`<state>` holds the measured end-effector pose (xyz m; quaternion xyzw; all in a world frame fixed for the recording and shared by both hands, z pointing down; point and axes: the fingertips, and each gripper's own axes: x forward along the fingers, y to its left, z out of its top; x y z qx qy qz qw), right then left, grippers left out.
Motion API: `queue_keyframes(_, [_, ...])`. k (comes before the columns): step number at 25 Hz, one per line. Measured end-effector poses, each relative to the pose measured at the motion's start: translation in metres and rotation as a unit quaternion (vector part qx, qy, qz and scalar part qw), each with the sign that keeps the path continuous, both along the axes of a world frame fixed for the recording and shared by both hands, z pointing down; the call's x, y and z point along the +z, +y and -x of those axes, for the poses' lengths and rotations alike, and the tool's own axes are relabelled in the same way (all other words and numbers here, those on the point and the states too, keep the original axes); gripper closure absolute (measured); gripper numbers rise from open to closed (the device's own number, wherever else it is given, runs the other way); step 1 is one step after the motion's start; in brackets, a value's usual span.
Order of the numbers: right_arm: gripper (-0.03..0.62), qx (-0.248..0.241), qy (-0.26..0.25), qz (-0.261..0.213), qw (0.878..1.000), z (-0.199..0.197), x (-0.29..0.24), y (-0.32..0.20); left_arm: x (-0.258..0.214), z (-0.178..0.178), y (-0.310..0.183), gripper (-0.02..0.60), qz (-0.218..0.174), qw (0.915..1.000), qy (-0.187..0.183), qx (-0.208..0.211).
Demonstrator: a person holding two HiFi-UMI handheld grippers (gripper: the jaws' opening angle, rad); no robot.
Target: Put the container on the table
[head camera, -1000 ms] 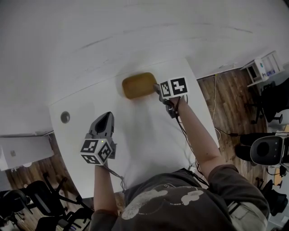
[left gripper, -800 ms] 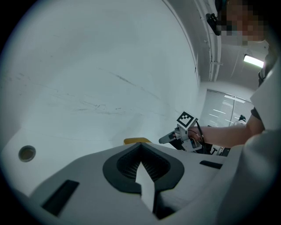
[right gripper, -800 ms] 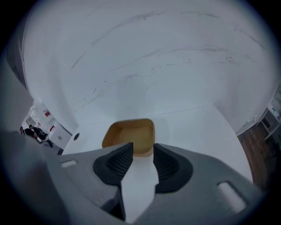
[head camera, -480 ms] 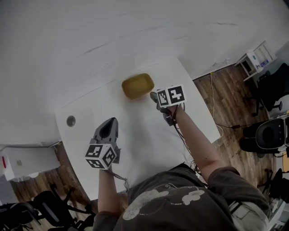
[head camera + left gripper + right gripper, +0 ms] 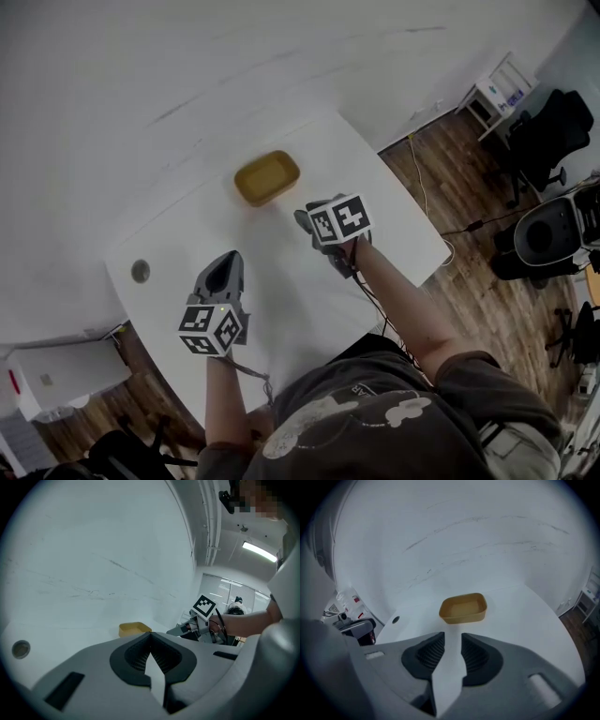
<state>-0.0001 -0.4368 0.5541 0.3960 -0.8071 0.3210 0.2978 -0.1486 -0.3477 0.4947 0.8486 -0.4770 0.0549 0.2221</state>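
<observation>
Right gripper (image 5: pixel 453 639): jaws a narrow gap apart, just been closing a little, nothing between them.
Container (image 5: pixel 463 608): sits on the table (image 5: pixel 534 616) near the right gripper's tips, straight ahead (not touching).
Left gripper (image 5: pixel 151 634): jaws together, empty, well apart from the container.
Shapes and surfaces: container mustard-yellow, smooth, open-topped, rectangular with rounded corners; table white, matt; jaw pads dark, ribbed.

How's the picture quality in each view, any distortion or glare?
Head view: dim, wide-angle, container sharp. Left gripper view: fisheye, black corners, bright ceiling light. Right gripper view: fisheye, dark corners, even light, container clear.
</observation>
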Motion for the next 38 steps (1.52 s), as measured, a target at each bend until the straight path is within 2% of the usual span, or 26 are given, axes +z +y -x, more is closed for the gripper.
queue_keyframes(2, [0.546, 0.001, 0.005, -0.007, 1.000, 0.000, 0.000, 0.008, 0.003, 0.000, 0.002, 0.584, 0.002, 1.0000, 0.009, 0.001])
queue_keyframes(4, [0.553, 0.000, 0.007, -0.011, 1.000, 0.001, 0.001, 0.016, 0.004, -0.001, 0.006, 0.584, 0.003, 0.9998, 0.019, -0.001])
queue_keyframes(6, [0.589, -0.002, 0.001, -0.018, 1.000, 0.003, -0.001, 0.022, 0.004, -0.003, 0.010, 0.584, 0.001, 0.9998, 0.019, -0.001])
queue_keyframes(12, [0.594, -0.004, -0.025, -0.034, 0.999, 0.001, -0.009, 0.056, -0.005, -0.018, 0.035, 0.584, -0.014, 0.9999, 0.007, 0.003])
queue_keyframes(17, [0.595, -0.007, -0.034, -0.025, 0.999, -0.013, -0.006, 0.108, -0.010, -0.036, 0.083, 0.584, -0.015, 0.9999, 0.001, 0.004])
queue_keyframes(23, [0.595, -0.007, -0.050, -0.037, 0.998, -0.023, -0.013, 0.165, -0.011, -0.045, 0.136, 0.584, -0.012, 0.9999, 0.001, 0.001])
queue_keyframes(33, [0.595, 0.018, -0.083, -0.082, 0.993, -0.067, -0.059, 0.232, -0.038, -0.082, 0.199, 0.584, -0.039, 0.9990, -0.005, 0.021])
queue_keyframes(38, [0.595, 0.016, -0.102, -0.090, 0.991, -0.075, -0.071, 0.273, -0.053, -0.096, 0.240, 0.584, -0.052, 0.9982, -0.018, 0.023])
